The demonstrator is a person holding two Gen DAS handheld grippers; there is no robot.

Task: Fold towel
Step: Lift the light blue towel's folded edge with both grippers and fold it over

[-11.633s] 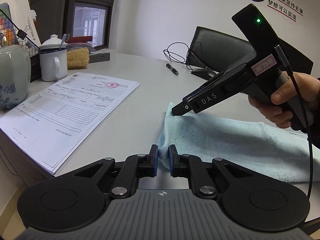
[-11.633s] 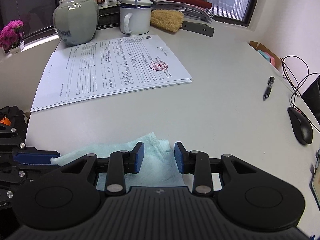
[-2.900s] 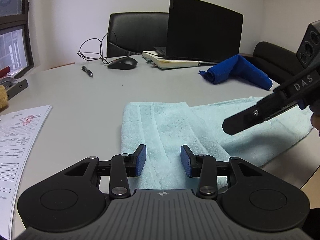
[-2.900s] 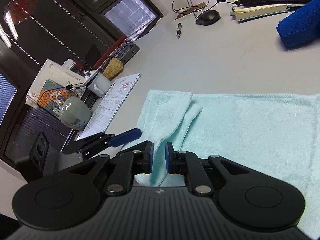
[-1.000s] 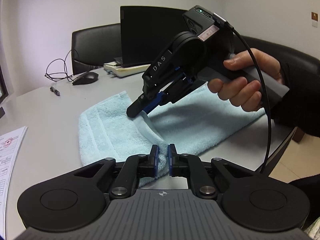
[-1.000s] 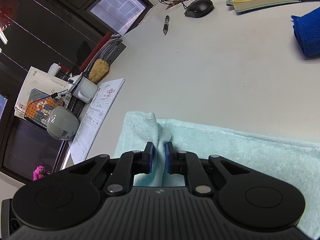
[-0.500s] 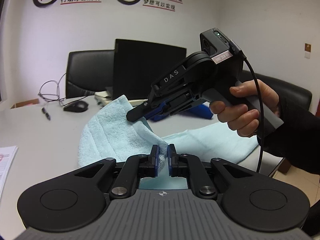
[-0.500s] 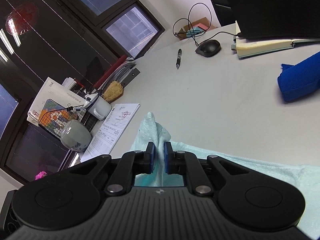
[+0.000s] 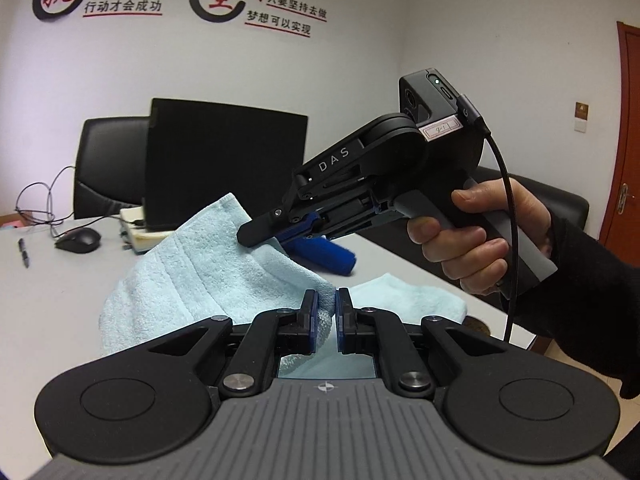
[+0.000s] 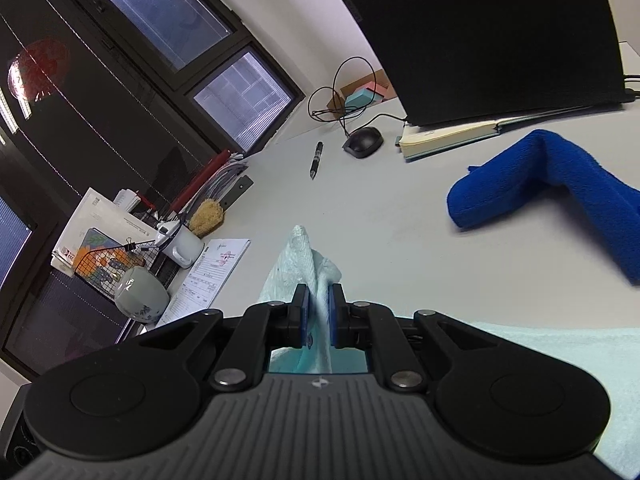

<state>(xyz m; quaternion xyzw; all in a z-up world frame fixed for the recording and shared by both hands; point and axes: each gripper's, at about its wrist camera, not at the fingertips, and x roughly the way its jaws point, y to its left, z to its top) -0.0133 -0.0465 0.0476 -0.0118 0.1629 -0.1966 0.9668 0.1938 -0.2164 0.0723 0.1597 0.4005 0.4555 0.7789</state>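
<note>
Light-blue towel point(image 9: 192, 276) at frame centre, lifted off the grey table point(image 9: 52, 280) — pinched in the left gripper point(image 9: 326, 312), clamped too in the right gripper point(image 10: 316, 312). Beyond, upper right — blue cloth point(image 10: 560, 184), laptop point(image 10: 480, 40).

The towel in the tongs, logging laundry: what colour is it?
Light blue towel, pale aqua terry; it shows best in the left wrist view.

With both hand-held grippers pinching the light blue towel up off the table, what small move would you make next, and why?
Probably carry the lifted edge across and lay it over the flat part. The left hand-held gripper and right hand-held gripper each clamp the towel, its far end resting on the table.
</note>
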